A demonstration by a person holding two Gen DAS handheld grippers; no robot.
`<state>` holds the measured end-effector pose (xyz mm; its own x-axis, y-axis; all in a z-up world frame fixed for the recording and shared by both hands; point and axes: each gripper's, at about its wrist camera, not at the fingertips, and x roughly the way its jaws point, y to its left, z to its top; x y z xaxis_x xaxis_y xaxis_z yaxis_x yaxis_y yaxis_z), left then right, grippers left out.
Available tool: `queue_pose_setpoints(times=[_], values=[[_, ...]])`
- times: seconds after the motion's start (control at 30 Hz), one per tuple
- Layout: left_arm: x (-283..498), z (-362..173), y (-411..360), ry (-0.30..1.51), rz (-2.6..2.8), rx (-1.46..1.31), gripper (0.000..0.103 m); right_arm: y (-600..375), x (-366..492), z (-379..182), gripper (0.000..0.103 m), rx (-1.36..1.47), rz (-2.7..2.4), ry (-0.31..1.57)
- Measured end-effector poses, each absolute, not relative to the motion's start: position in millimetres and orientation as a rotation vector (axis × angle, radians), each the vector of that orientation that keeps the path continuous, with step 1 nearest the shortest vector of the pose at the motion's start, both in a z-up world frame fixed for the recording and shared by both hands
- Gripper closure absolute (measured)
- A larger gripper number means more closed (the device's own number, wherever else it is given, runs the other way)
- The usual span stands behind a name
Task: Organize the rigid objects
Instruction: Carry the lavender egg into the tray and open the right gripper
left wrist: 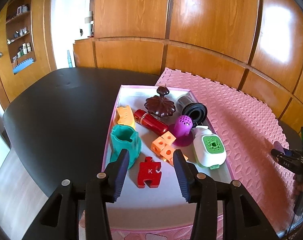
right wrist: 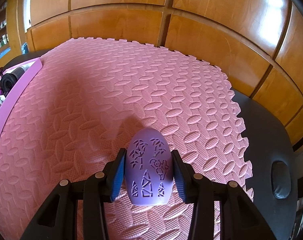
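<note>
Landmark: a shallow pink-rimmed box set on a black table; all places below are given from it
Left gripper: held above the near end of the box and tilted downward; the blue-padded fingers are spread apart and nothing is clamped between them
Red puzzle piece: lying flat on the box floor at its near end, marked K, seen in the gap between the left fingers, not pressed by either pad
Teal cup: standing inside the box against its left wall, partly hidden behind the left finger
Orange cubes: joined in a cluster at the middle of the box
Other contents: a red cylinder, a dark brown carved lid, a purple perforated piece, a black ring part and a white-and-green device are gathered towards the far and right side of the box
Pink foam mat: laid just right of the box
Right gripper: angled downward over the mat, well right of the box; its pads are closed against both sides of a lilac egg-shaped shell with cut-out patterns, its rounded end pointed away
</note>
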<state>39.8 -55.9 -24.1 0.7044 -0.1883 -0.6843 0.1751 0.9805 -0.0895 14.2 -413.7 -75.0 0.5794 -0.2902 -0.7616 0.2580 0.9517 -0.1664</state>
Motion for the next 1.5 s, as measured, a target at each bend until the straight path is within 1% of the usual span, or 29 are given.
queue_pose_setpoints(times=[0.3, 0.63, 1.03, 1.17, 1.23, 1.3, 1.5], values=[[36, -20, -46, 0.756, -0.19, -0.031, 0.054, -410, 17, -71, 0.059, 0.067, -0.406, 0.934], [35, -20, -33, 0.752, -0.176, -0.056, 0.054, -366, 13, -70, 0.059, 0.101, -0.304, 0.963], [33, -20, -16, 0.743, -0.139, -0.09, 0.054, -266, 12, -17, 0.059, 0.068, -0.005, 0.801], [33, -19, -8, 0.739, -0.122, -0.099, 0.054, -225, 15, -10, 0.059, 0.045, 0.122, 0.778], [34, -17, -5, 0.733, -0.108, -0.1, 0.054, -202, 17, -10, 0.059, 0.023, 0.193, 0.776], [35, -17, -2, 0.73, -0.098, -0.101, 0.051, -182, 19, -15, 0.059, -0.002, 0.243, 0.779], [35, -18, 0, 0.731, -0.09, -0.096, 0.051, -144, 30, -52, 0.059, -0.113, 0.302, 0.868]])
